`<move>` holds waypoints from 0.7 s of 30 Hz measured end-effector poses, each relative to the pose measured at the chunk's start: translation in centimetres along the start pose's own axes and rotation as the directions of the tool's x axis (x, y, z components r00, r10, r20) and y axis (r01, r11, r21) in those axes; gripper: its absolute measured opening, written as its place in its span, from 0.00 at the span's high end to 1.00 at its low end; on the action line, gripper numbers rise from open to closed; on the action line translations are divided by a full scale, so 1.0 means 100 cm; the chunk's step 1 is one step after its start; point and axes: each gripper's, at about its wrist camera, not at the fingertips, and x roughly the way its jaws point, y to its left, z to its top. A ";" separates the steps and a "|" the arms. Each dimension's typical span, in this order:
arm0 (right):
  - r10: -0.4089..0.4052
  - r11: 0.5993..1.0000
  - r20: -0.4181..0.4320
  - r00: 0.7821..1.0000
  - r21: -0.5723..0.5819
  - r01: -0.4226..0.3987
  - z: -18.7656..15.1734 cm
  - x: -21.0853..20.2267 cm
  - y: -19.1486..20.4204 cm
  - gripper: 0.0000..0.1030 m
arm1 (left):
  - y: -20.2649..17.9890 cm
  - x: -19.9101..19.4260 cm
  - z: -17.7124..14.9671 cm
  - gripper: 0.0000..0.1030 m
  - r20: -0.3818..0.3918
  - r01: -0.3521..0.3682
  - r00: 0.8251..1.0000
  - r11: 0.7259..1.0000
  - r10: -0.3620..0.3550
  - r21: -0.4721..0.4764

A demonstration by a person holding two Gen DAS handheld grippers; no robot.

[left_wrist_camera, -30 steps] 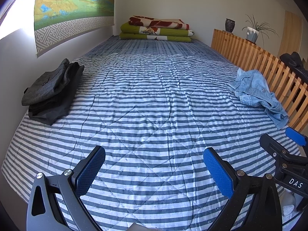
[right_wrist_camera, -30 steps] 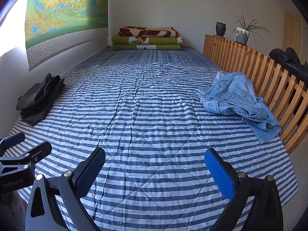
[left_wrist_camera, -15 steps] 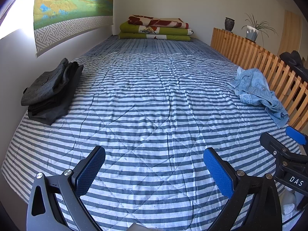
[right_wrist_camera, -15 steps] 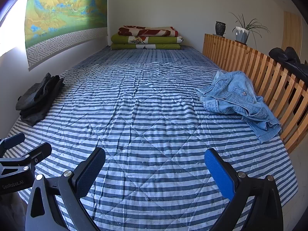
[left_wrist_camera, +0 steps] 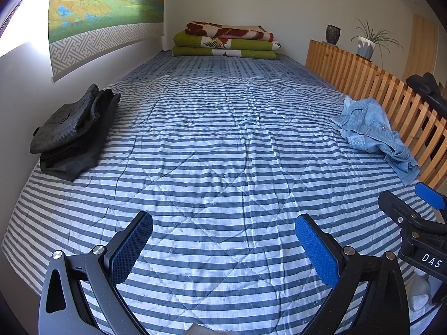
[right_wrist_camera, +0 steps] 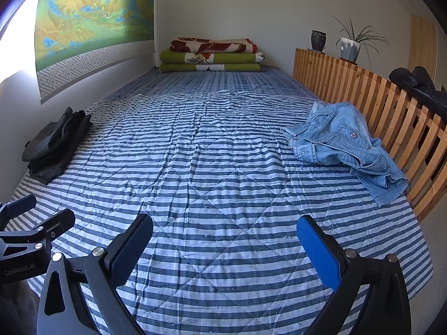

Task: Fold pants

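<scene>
Crumpled light-blue denim pants (right_wrist_camera: 346,145) lie on the right side of the striped bed, against the wooden slat rail; they also show in the left wrist view as the pants (left_wrist_camera: 374,136). My left gripper (left_wrist_camera: 223,245) hovers open over the near end of the bed, nothing between its blue pads. My right gripper (right_wrist_camera: 225,247) is likewise open and empty, well short of the pants. Each gripper appears at the edge of the other's view: the right gripper (left_wrist_camera: 419,217) and the left gripper (right_wrist_camera: 28,229).
A pile of folded dark grey clothes (left_wrist_camera: 72,131) sits at the bed's left edge by the wall. Folded green and red blankets (right_wrist_camera: 211,55) are stacked at the far end. The wooden slat rail (right_wrist_camera: 377,111) runs along the right, with pots and dark clothing on it.
Both views have shifted slightly; the grippers drifted a little over the bed. Both stay open and nothing on the bed has moved.
</scene>
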 end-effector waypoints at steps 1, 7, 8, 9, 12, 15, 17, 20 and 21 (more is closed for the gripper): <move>0.000 1.000 -0.001 1.000 0.001 0.000 0.000 0.000 0.000 0.02 | 0.000 0.000 0.000 0.00 0.000 0.000 1.000 1.000 0.000 0.000; 0.000 1.000 -0.002 1.000 0.002 0.000 0.000 0.001 -0.001 0.02 | -0.001 0.001 0.000 0.00 -0.001 -0.001 1.000 1.000 0.001 0.001; 0.001 1.000 -0.002 1.000 0.001 -0.001 0.000 0.001 -0.002 0.02 | -0.001 0.000 -0.001 0.00 -0.001 0.000 1.000 1.000 0.000 0.001; 0.000 1.000 -0.002 1.000 0.000 0.000 0.000 0.001 -0.002 0.02 | -0.001 0.001 -0.001 0.00 -0.001 -0.001 1.000 1.000 0.001 0.002; -0.001 1.000 -0.003 1.000 0.000 0.001 0.000 0.001 -0.002 0.02 | -0.001 0.000 0.000 0.00 0.000 0.002 1.000 1.000 -0.002 0.002; 0.000 1.000 -0.003 1.000 0.001 0.000 0.000 0.001 -0.002 0.02 | -0.001 0.000 0.000 0.00 0.004 0.001 1.000 1.000 -0.001 0.003; -0.001 1.000 -0.002 1.000 0.000 0.001 -0.001 0.001 -0.002 0.02 | -0.001 0.001 0.000 0.00 0.002 0.000 1.000 1.000 0.000 0.003; 0.000 1.000 -0.003 1.000 0.000 0.000 0.000 0.001 -0.002 0.02 | -0.001 0.002 -0.001 0.00 0.001 -0.001 1.000 1.000 0.001 0.003; 0.000 1.000 -0.003 1.000 0.000 0.000 -0.001 0.001 -0.002 0.02 | -0.001 0.002 -0.001 0.00 0.001 -0.001 1.000 1.000 0.001 0.003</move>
